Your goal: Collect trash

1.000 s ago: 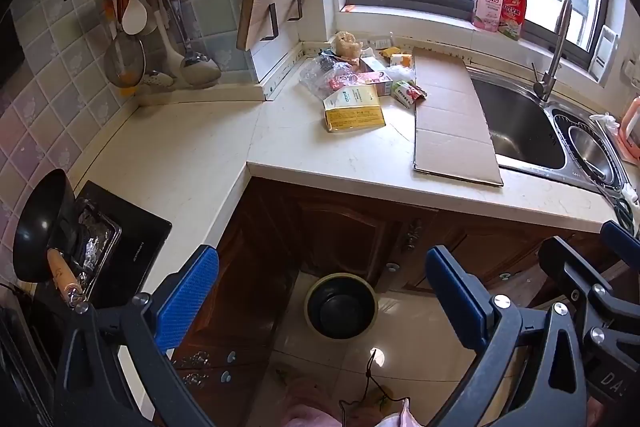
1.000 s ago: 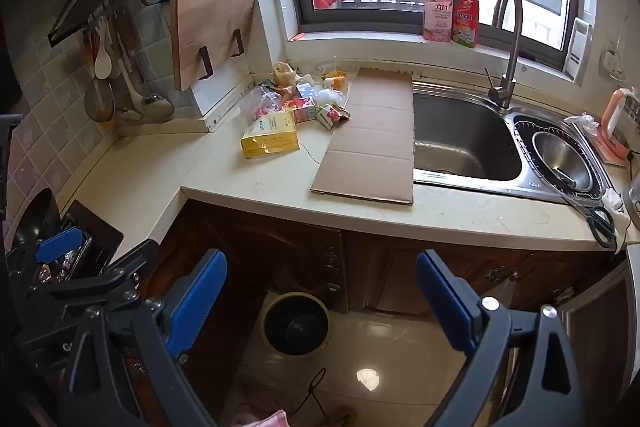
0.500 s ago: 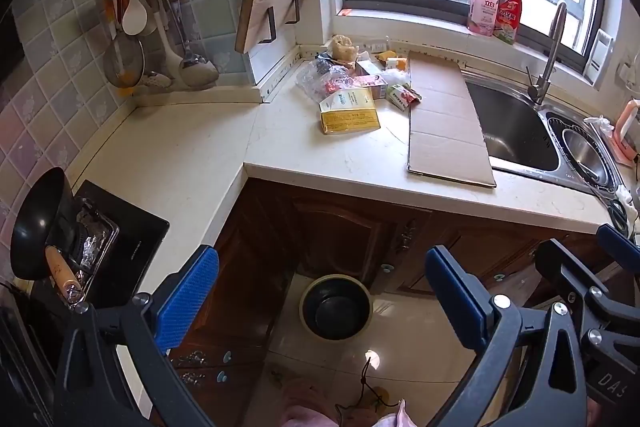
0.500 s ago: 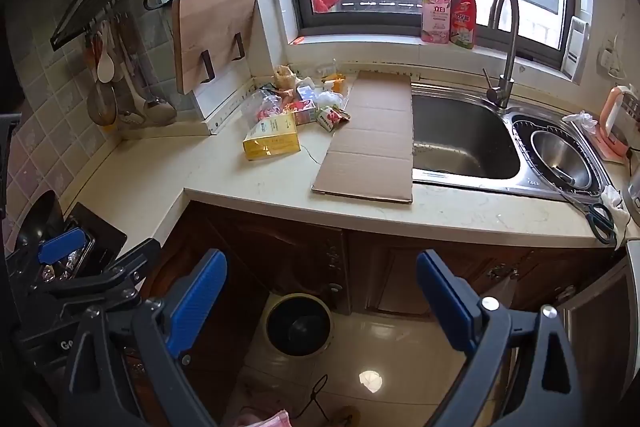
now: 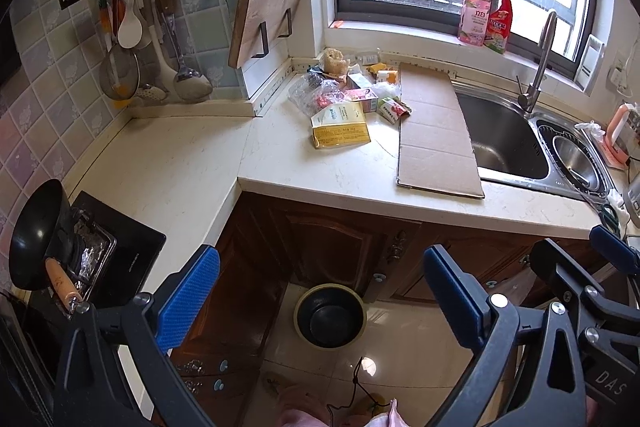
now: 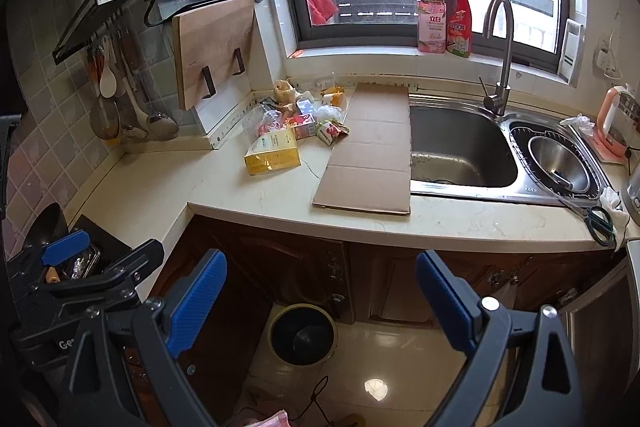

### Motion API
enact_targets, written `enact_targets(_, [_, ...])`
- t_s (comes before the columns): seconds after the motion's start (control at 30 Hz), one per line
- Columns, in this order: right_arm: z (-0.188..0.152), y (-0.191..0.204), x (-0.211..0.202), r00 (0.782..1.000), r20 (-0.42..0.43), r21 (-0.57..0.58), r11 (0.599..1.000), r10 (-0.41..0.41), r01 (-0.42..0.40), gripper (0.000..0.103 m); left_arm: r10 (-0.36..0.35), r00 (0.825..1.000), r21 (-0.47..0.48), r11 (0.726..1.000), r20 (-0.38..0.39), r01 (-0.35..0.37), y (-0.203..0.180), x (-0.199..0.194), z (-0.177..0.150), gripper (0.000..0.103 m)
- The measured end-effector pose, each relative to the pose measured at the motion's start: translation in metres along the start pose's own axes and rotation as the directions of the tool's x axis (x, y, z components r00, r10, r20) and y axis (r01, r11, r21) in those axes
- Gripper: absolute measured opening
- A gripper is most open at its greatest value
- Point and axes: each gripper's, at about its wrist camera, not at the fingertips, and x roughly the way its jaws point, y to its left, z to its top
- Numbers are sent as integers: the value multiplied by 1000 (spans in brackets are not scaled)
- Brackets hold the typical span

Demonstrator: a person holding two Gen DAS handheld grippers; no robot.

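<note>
Toward the counter's back corner, where the trash sits, your view has pulled back slightly, so with left gripper and right gripper both spread empty, nothing's collected yet

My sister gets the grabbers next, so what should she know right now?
Left gripper: open, holding nothing.
Right gripper: open, holding nothing.
Both are held out over the floor, short of the counter.
Trash pile: wrappers and small boxes in the counter corner, yellow box in front, flat cardboard beside the sink.
Bin: on the floor below the counter.
Done: nothing collected.
Left: everything.
</note>
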Motion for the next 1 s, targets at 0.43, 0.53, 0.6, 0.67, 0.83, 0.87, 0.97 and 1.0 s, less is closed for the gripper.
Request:
enact_targets(0.43, [5,3,7,1000,-11,-12,1000,-13,13,96,-3,999,-21,1000,-34,2,5,13,0,100])
enact_targets(0.53, [4,2,9,1000,-14,-6,1000,-6,6,96,2,1000,-16,1000,-29,-2,5,13,0,100])
enact_targets(0.6, [4,2,10,1000,-13,-3,1000,-5,5,96,2,1000,-14,1000,-28,-3,5,14,1,100])
enact_targets(0.67, [4,2,10,1000,-13,-4,1000,-5,5,96,4,1000,-12,1000,-26,-4,3,15,1,100])
enact_targets(0.83, [5,2,11,1000,-15,-1,1000,-4,4,96,4,1000,-12,1000,-28,-4,3,15,2,100])
enact_targets(0.87, [5,2,11,1000,-15,-1,1000,-4,4,96,3,1000,-11,1000,-29,-4,2,15,3,100])
enact_targets(0.97, [5,2,11,1000,-14,-1,1000,-5,5,96,2,1000,-10,1000,-30,-3,1,15,3,100])
enact_targets(1.0, [5,1,11,1000,-14,-2,1000,-6,6,96,2,1000,-9,1000,-31,-2,0,15,3,100])
